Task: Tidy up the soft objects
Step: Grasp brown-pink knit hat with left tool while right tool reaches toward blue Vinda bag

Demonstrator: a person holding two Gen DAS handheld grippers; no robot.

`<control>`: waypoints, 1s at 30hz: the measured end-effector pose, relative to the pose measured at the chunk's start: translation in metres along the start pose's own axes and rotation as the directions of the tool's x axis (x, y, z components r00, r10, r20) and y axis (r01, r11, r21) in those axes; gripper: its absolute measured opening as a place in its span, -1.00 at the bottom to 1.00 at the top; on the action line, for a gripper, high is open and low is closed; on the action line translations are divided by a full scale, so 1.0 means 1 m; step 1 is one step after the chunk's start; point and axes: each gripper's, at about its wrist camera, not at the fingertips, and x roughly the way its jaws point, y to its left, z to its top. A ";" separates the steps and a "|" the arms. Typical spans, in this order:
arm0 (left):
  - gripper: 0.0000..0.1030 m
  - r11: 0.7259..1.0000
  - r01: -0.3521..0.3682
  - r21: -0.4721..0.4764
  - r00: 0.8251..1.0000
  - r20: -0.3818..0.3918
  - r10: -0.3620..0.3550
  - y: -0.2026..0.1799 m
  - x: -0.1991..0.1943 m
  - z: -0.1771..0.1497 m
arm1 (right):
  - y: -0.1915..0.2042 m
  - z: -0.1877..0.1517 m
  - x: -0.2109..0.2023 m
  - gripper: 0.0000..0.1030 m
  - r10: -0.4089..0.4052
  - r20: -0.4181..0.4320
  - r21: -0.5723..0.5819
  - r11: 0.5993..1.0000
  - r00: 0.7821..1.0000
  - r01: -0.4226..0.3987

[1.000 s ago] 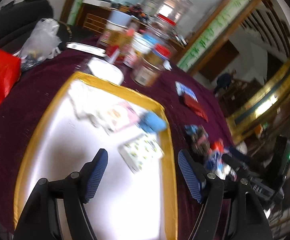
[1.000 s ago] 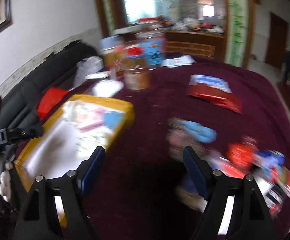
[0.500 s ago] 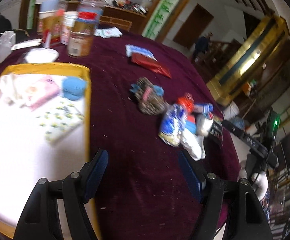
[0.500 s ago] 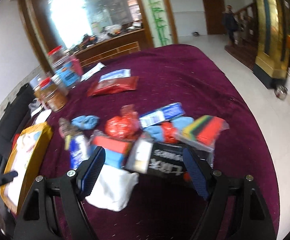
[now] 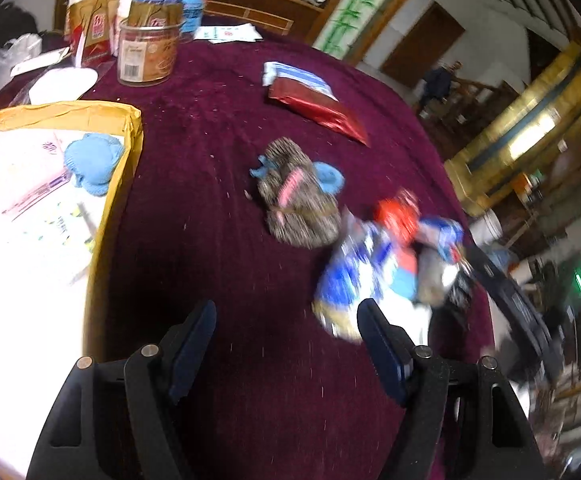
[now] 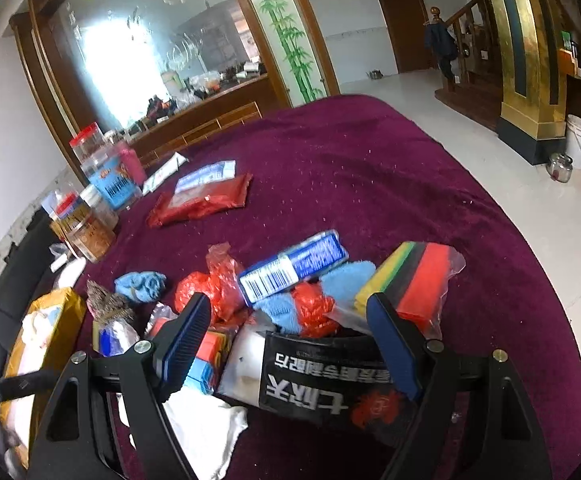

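My left gripper (image 5: 286, 320) is open over bare maroon cloth, nothing between its fingers. Ahead of it lie a speckled brown knitted piece (image 5: 298, 200) with a blue sock (image 5: 328, 178), and to the right a blurred heap of packets (image 5: 390, 256). A blue knitted item (image 5: 92, 160) lies in the yellow-rimmed tray (image 5: 130, 120) at left. My right gripper (image 6: 286, 316) is open just above the heap: a black packet (image 6: 322, 380), a blue barcode box (image 6: 294, 266), light blue cloth (image 6: 346, 276), red crinkled bags (image 6: 210, 288), a striped sponge pack (image 6: 414, 276) and a white cloth (image 6: 206, 420).
Jars (image 5: 148, 48) and a white dish (image 5: 62, 82) stand at the back left of the round table. A red foil packet (image 5: 318, 108) lies beyond the knitted piece. The table edge (image 6: 530, 240) curves close on the right, with tiled floor beyond. A person (image 6: 440, 44) stands by the stairs.
The left view has swung right, off the tray and onto the cloth beside the heap. The right view has swung from the tray side to the heap and come down close over it.
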 end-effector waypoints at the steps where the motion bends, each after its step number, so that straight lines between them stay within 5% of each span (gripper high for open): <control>1: 0.48 1.000 -0.005 -0.023 1.000 0.008 0.005 0.000 0.007 0.006 | 0.000 0.000 -0.001 0.54 0.005 0.004 0.001 1.000 1.000 -0.005; 10: 0.48 0.995 -0.079 -0.055 0.992 0.090 0.084 -0.014 0.052 0.043 | 0.009 -0.001 -0.001 0.56 0.031 -0.012 -0.037 0.999 0.999 -0.031; 21: 0.55 0.997 -0.074 0.000 0.996 0.050 0.074 -0.028 0.084 0.048 | 0.011 -0.003 0.000 0.56 0.029 -0.019 -0.045 0.999 0.999 -0.030; 25: 0.07 0.994 -0.060 0.088 0.998 0.042 0.057 -0.040 0.082 0.049 | 0.011 -0.003 0.003 0.56 0.001 -0.020 -0.053 0.999 1.000 -0.002; 30: 0.07 0.987 -0.030 0.161 0.996 0.086 0.016 -0.051 0.057 0.047 | 0.011 -0.003 0.005 0.56 -0.027 -0.014 -0.068 0.997 1.000 0.026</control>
